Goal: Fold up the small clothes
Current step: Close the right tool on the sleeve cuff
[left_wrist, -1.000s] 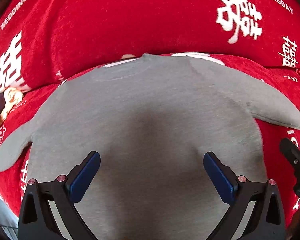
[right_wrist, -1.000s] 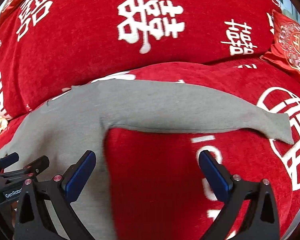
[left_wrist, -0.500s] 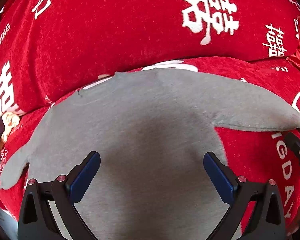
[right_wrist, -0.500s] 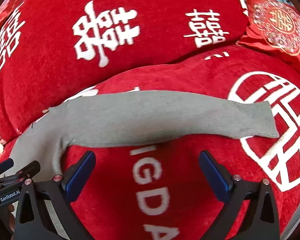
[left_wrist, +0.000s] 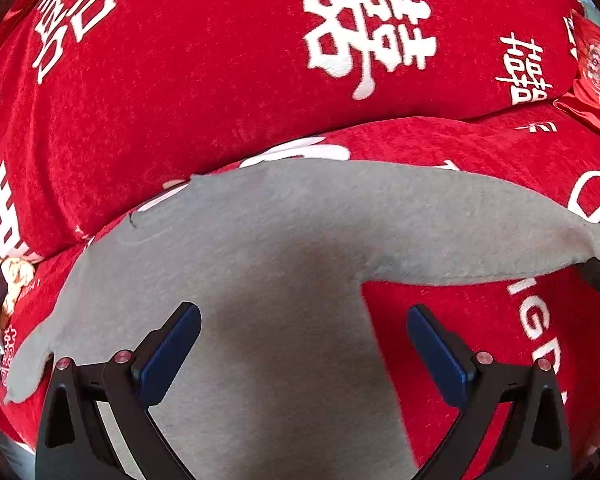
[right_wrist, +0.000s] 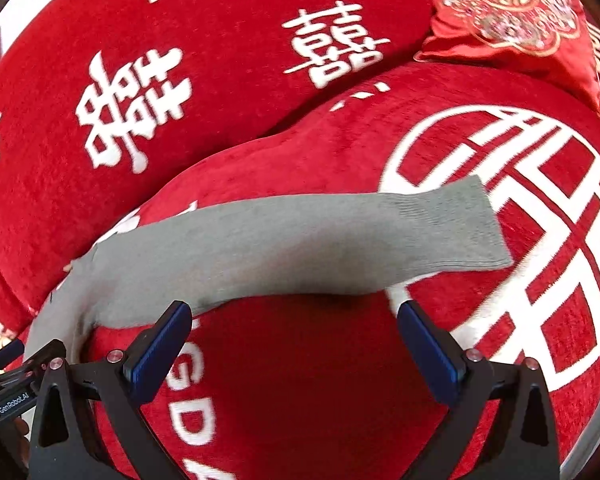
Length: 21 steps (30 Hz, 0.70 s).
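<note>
Both hand-held grippers, left (left_wrist: 304,354) and right (right_wrist: 294,342), stay spread wide, having shifted rightward along the grey top's (left_wrist: 268,264) sleeve (right_wrist: 300,240).

Red sofa cover (right_wrist: 300,360) with white characters — embroidered red cushion (right_wrist: 512,20) behind.

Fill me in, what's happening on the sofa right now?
A person with a handheld gripper in each hand is about to fold a small grey top spread flat on the red sofa cover. The left gripper hangs open over the body of the top. The right gripper is open just short of the outstretched sleeve. Neither holds any cloth yet.
</note>
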Available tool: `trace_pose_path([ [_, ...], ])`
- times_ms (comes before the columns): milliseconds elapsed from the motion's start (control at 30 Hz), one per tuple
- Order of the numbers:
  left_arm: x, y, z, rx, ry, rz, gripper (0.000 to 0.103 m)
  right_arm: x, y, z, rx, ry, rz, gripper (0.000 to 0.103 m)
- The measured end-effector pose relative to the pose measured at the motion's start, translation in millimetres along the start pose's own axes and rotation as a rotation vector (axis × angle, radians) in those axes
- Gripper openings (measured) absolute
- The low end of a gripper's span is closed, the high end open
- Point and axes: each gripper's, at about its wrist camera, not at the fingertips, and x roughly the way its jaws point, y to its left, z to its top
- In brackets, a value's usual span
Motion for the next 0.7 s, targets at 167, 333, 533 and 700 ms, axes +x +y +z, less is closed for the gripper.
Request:
trace_pose_path([
  [167, 6.9, -17.2, 10.7, 0.017, 0.012, -0.011, 0.103, 3.3, -21.8, 5.8, 0.072, -0.001, 0.054, 0.102],
  [333, 15.9, -29.1, 16.3, 0.027, 0.028, -0.015, 0.103, 13.1, -42.5, 16.0, 0.174, -0.012, 0.167, 0.102],
  [533, 33.6, -30.5, 22.0, 0.016, 0.056, -0.015, 0.103, 31.3, -59.5, 32.8, 0.224, -0.027, 0.217, 0.090],
  [700, 46.2, -19.8, 32.2, -0.017, 0.069, -0.018, 0.103, 43.1, -72.4, 42.4, 0.279, -0.020, 0.266, 0.060],
])
